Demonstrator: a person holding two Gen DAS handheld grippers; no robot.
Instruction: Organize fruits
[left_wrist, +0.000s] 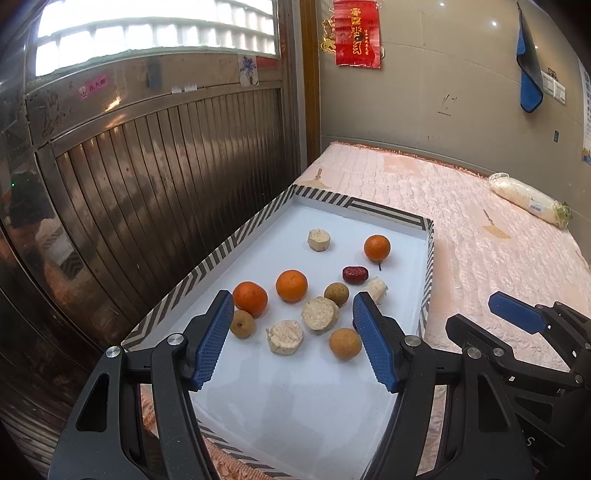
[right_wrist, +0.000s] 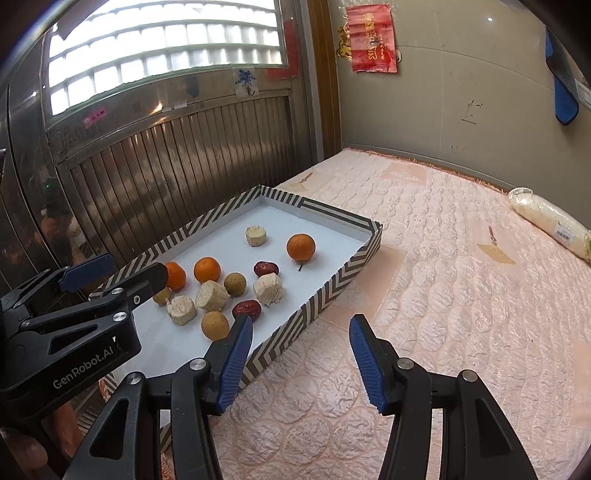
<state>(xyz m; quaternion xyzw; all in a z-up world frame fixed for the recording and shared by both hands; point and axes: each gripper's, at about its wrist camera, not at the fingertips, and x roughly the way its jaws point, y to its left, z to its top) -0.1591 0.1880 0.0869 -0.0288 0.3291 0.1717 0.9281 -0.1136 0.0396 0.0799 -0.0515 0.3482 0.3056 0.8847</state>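
Note:
A shallow box (left_wrist: 207, 266) (right_wrist: 332, 284) with a striped rim and white floor lies on a pink quilted bed. In it are three oranges (left_wrist: 291, 285) (right_wrist: 300, 247), brown longans (left_wrist: 345, 343) (right_wrist: 215, 325), red dates (left_wrist: 355, 275) (right_wrist: 247, 308) and several pale cut chunks (left_wrist: 320, 313) (right_wrist: 211, 295). My left gripper (left_wrist: 293, 332) is open and empty, hovering over the near fruits. My right gripper (right_wrist: 301, 349) is open and empty, over the box's right rim and the bed.
A metal door (left_wrist: 166, 147) runs along the box's left side. A wrapped white radish (left_wrist: 528, 199) (right_wrist: 550, 221) lies at the bed's far right by the wall. The pink bed (right_wrist: 443, 295) stretches to the right of the box.

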